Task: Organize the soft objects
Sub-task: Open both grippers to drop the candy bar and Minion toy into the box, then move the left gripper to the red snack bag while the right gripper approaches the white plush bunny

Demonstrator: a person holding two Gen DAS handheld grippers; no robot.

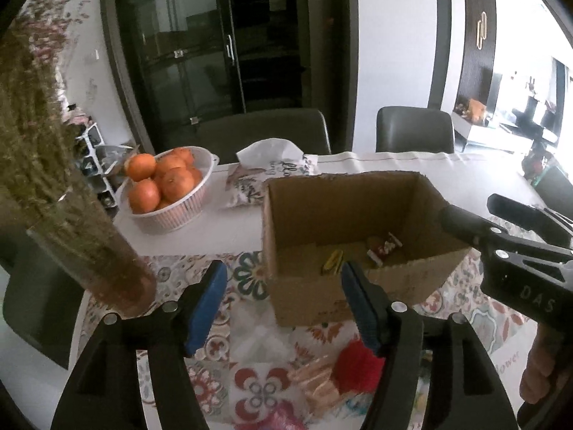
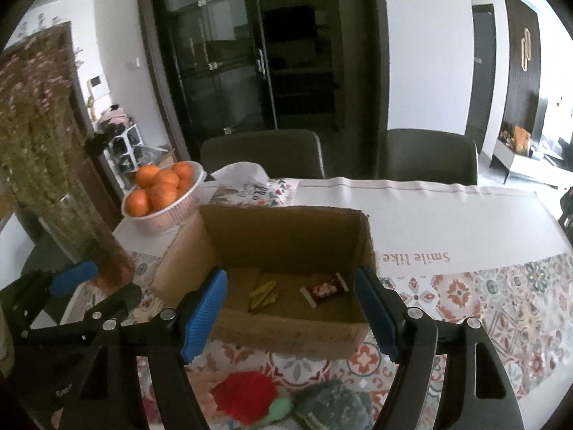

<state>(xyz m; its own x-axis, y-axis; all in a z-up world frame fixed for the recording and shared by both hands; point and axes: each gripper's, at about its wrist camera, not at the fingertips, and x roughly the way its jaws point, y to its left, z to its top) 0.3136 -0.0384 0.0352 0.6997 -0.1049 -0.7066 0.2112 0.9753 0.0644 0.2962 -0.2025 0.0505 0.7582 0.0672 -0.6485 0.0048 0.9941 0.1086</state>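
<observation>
Showing grey-green plush only in right view; left gripper, right gripper both spread, empty.

Left gripper: black angular plastic arms, ribbed blue pads on the inner faces, silver round screws at the joints. Right gripper matches, same blue pads; at three o'clock in the left view its body reads "DAS" in pale letters, with bare skin below.

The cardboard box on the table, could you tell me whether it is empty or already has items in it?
Not empty. The cardboard box is open-topped, and a yellow item and a red wrapped packet lie on its floor; most of the floor is bare.
</observation>
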